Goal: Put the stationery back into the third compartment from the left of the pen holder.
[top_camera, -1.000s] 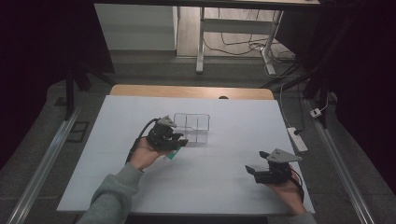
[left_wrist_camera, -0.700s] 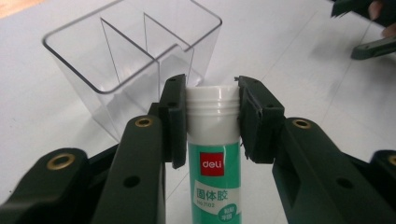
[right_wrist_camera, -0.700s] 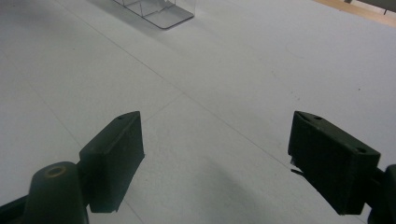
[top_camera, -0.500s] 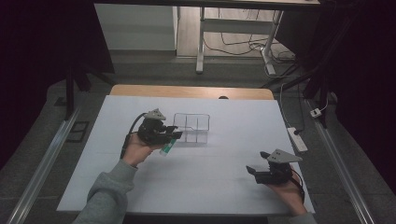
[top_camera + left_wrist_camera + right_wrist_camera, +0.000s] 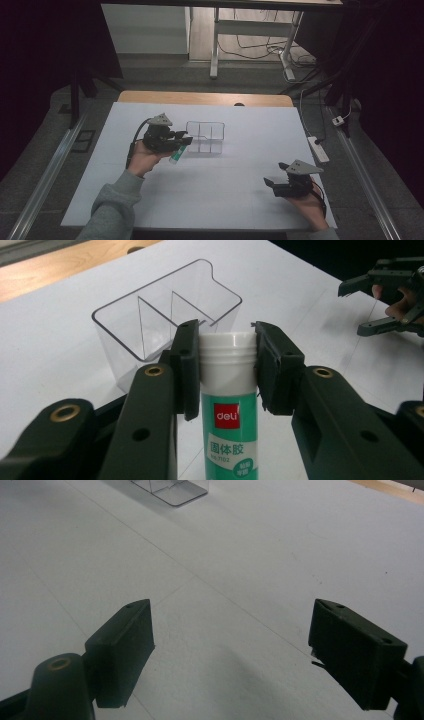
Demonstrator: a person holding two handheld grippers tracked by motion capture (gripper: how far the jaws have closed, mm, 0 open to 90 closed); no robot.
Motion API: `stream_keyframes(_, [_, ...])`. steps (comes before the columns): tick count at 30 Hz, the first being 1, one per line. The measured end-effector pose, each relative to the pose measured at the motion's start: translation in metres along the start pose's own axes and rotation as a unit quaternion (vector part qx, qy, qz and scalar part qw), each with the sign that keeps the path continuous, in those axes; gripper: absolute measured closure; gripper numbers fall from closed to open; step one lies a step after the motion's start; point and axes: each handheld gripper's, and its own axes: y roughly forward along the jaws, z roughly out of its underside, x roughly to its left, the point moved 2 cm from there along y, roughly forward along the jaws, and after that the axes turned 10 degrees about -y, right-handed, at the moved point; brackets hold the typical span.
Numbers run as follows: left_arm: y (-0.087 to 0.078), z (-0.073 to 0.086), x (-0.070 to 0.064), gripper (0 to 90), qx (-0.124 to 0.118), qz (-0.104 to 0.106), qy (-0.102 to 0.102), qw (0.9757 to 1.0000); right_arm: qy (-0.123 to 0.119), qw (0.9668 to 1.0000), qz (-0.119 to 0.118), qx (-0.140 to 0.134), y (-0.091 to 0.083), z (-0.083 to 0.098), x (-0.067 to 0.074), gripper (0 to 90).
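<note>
- Left gripper (image 5: 184, 141): its fingers (image 5: 186, 367) are clenched on the white cap end of a green glue stick (image 5: 227, 405), one finger on each side of the cap, with no gap to see. In the high view the stick hangs tilted from the grip, clear of the tabletop (image 5: 225, 190).
- Taking the clear organiser box (image 5: 205, 137) as the landmark: the glue stick is just to the left of the box, close to its left wall and not yet over the opening. The pick-up looks done; what seems left is the carry over the rim, the lowering into one compartment and the release.
- The box itself stands upright on the tabletop, its dividers visible through the walls (three compartments as far as I can tell), and nothing lies in them.
- Right gripper (image 5: 272, 184): well to the right of the box and nearer the person, resting low by the tabletop edge. Its fingers (image 5: 122, 647) are spread wide with only bare surface between them, so it looks idle for this step.
</note>
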Motion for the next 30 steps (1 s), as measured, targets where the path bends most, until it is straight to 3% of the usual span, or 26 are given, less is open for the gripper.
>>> stream_keyframes(13, [0.001, -0.008, -0.003, 64.3, -0.014, 0.006, 0.005, 0.9999, 0.003, 1.0000, -0.003, -0.002, 0.000, 0.000, 0.000, 17.7])
stream_keyframes(20, [0.006, -0.017, -0.013, 64.3, -0.028, 0.011, 0.018, 0.9994, 0.006, 0.9999, -0.003, -0.010, -0.001, -0.001, 0.001, 17.7])
stream_keyframes(23, [0.009, -0.022, -0.015, 64.3, -0.036, 0.015, 0.015, 0.9991, 0.005, 0.9999, -0.004, -0.010, -0.001, -0.001, 0.001, 17.7])
stream_keyframes(30, [0.018, -0.032, -0.020, 64.2, -0.038, 0.017, 0.025, 0.9988, 0.007, 0.9999, -0.008, -0.009, 0.000, 0.000, 0.001, 17.7])
